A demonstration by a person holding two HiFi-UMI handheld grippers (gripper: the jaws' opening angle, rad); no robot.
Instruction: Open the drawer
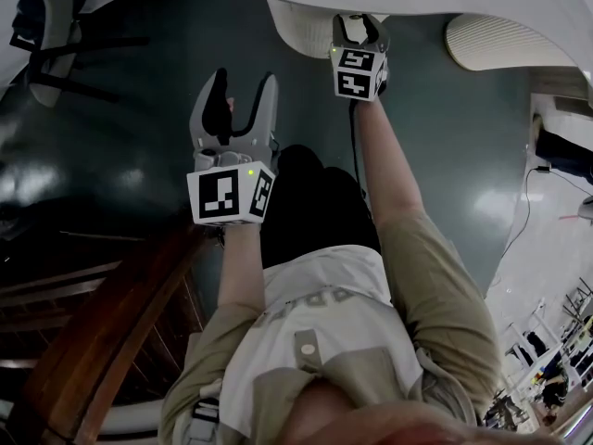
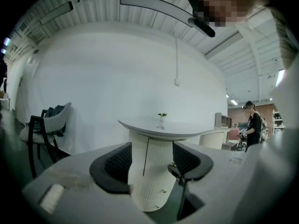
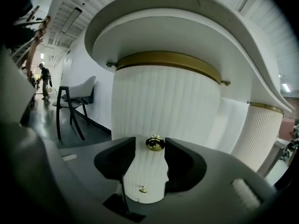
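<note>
Your right gripper (image 3: 150,149), jaws apart, frames the small round brass knob (image 3: 155,143) of the white ribbed drawer (image 3: 163,106) at frame centre, left gripper (image 2: 150,160) open, empty; close too shallow and the grip may slip off.

Dim head view, glare on the dark floor (image 1: 120,156); bright gripper views, fisheye-warped black corners

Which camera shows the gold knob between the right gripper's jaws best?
The right gripper view: the knob is close and sharp between the open jaws. The left gripper view shows only tiny knobs far off; the head view shows none.
</note>
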